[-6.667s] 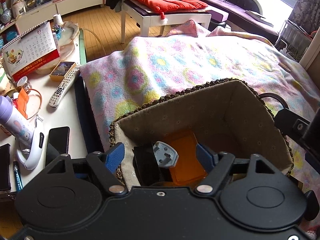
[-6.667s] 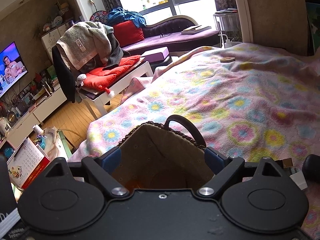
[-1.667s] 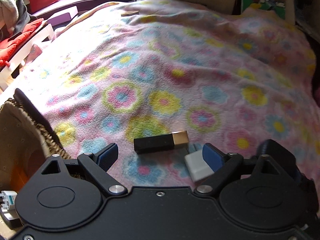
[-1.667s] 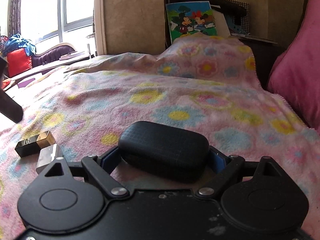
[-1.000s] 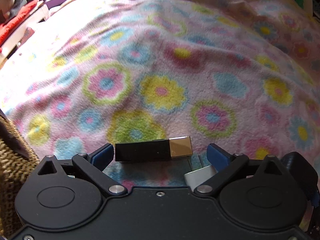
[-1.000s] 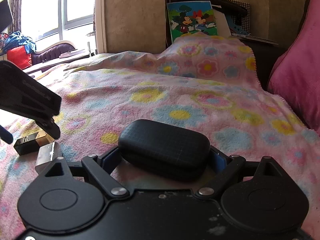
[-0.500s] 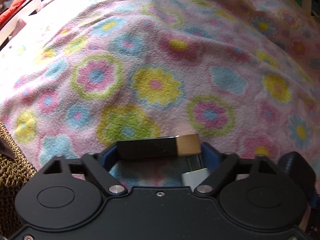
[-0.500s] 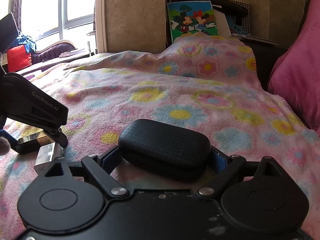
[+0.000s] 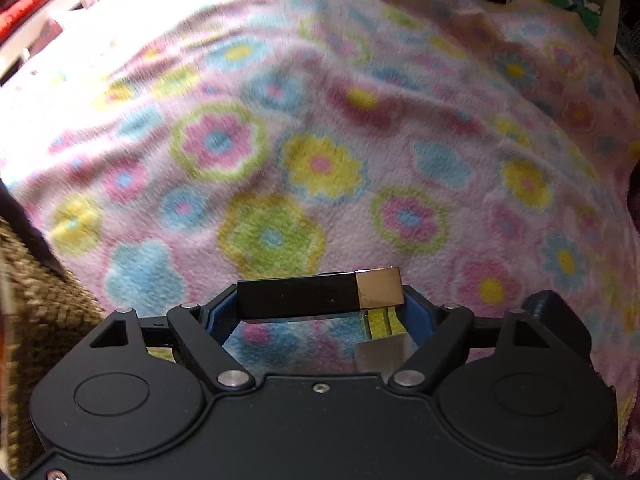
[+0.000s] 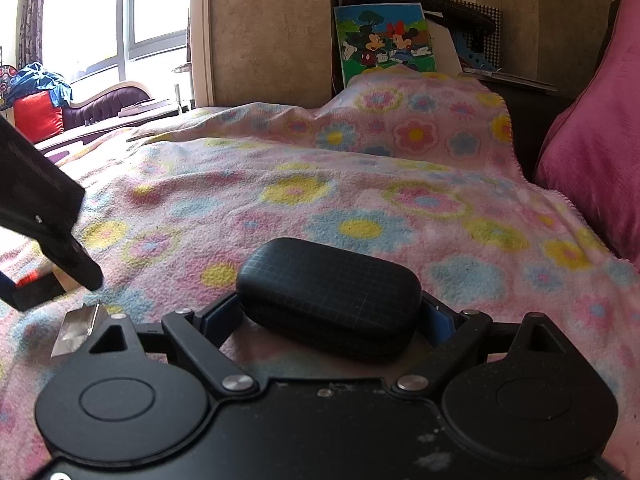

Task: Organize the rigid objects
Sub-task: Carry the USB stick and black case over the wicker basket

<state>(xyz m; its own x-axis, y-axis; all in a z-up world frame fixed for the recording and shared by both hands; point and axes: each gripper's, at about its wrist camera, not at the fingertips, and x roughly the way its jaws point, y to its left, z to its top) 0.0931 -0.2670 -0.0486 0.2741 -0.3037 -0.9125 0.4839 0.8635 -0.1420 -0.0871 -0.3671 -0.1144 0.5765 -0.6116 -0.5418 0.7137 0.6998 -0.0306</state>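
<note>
Flowered pink blanket (image 9: 400,92) covered the bed from edge to edge, with a woven basket (image 9: 36,308) at its left side in the left wrist view. Over it the left gripper (image 9: 320,300) was clamped on a black box (image 9: 300,296) with a gold cap — held crosswise by its ends between the blue pads, clear of the blanket. Just beneath lay a small silver block (image 9: 382,354) on the fabric. The right gripper (image 10: 330,312) sat low on the blanket, its jaws closed against the ends of a black case (image 10: 330,292) that rested there. Behind stood a cartoon picture (image 10: 384,42) and, at the right, a pink cushion (image 10: 596,140).
</note>
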